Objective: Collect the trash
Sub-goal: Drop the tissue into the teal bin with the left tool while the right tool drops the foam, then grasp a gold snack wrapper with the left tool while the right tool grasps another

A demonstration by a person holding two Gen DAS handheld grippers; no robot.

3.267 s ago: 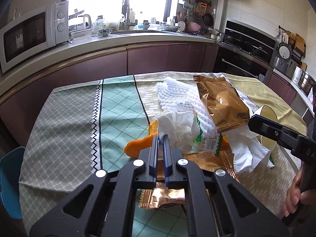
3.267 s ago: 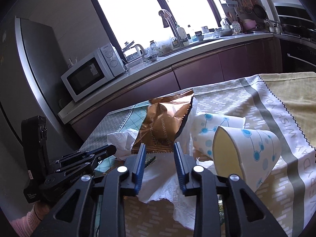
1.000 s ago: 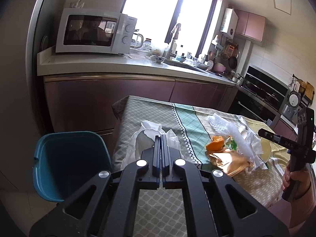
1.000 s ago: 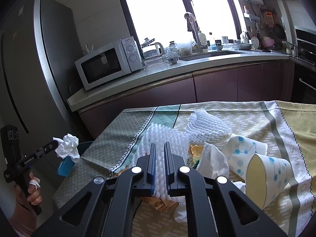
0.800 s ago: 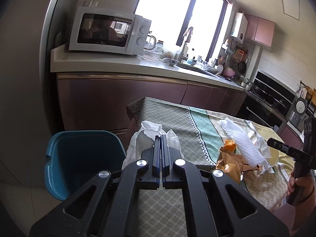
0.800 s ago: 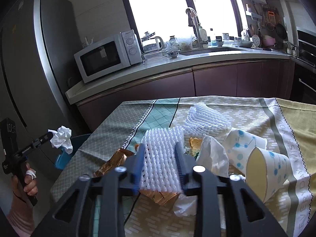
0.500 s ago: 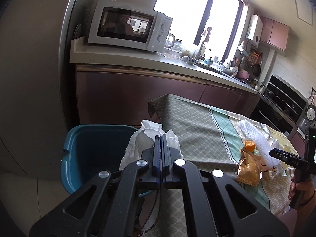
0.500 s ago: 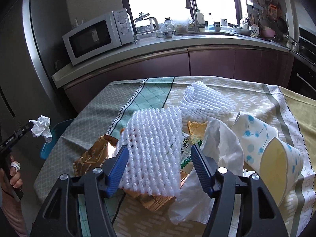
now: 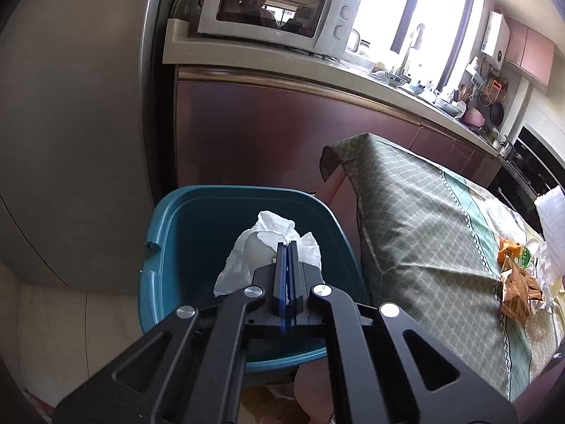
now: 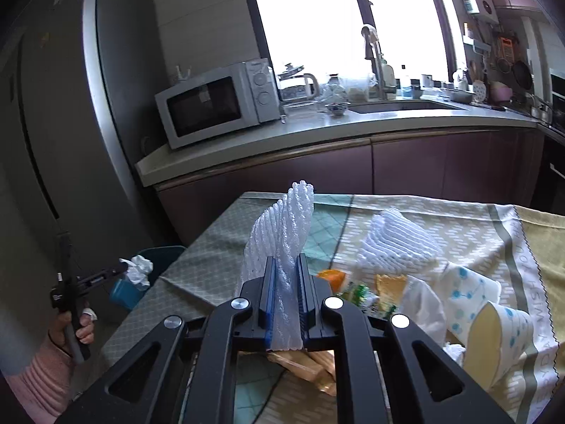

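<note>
Left gripper (image 9: 286,247): low centre of the left wrist view; I see its blue pads pressed together, pinching a crumpled white tissue (image 9: 268,247).
Tissue: bunched above and left of the fingertips, hanging over the open mouth of the teal bin (image 9: 166,233). I cannot tell whether it touches the bin.
Teal bin: centre left of the left wrist view, on the floor between the table edge and the grey fridge (image 9: 70,123). In the right wrist view only a slice of it shows, lower left, behind the left gripper (image 10: 123,268).
Right gripper (image 10: 285,268): low centre of its own view; jaws closing, with a white foam fruit net (image 10: 282,226) squeezed between the pads. The net stands up, twisted, above the fingertips.
Second foam net (image 10: 395,240): right of centre, lying on the tablecloth (image 10: 459,219).
Other trash on the table: orange peel (image 10: 332,276), a green-printed wrapper (image 10: 360,295), a gold wrapper (image 10: 303,362) under the gripper, two paper cups with blue dots (image 10: 494,321) at lower right, on their sides.
Person's hand (image 10: 76,325): lower left of the right wrist view, pink sleeve, gripping the left gripper's handle.
Background: microwave (image 10: 215,104) on the counter, upper centre left; sink tap by the bright window.
</note>
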